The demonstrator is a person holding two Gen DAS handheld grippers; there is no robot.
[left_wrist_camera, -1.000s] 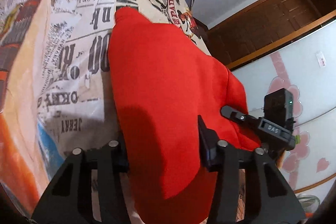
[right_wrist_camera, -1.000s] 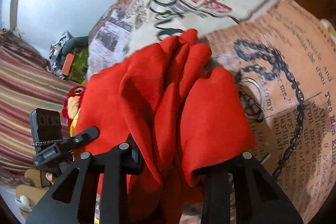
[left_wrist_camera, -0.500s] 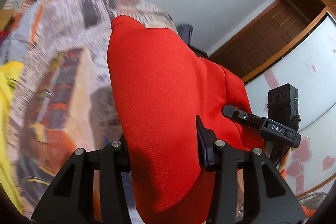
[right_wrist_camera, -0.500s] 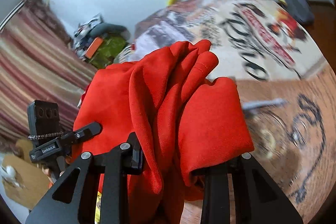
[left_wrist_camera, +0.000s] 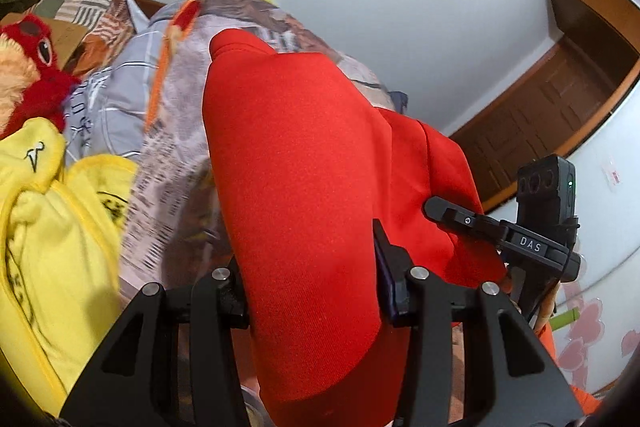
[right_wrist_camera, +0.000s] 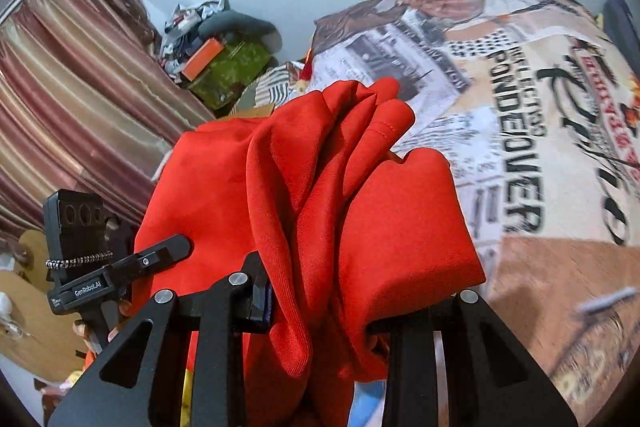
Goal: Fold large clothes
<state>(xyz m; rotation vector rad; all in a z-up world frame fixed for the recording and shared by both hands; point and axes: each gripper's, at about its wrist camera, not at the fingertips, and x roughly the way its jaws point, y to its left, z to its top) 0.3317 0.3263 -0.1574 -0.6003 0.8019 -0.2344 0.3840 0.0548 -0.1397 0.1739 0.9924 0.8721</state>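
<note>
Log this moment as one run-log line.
left gripper: shut on red garment | right gripper: shut on red garment | garment: bunched, held above bed | fold: not yet laid

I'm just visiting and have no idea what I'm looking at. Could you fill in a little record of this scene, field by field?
Setting: a bedroom, with a newspaper-print bedspread
Item handled: red garment
Left gripper: fingers closed on a smooth fold of the garment
Right gripper: fingers closed on bunched, pleated cloth
Garment state: lifted, hanging between both grippers
Nearby: yellow garment, red plush toy
Background: striped curtain
</note>
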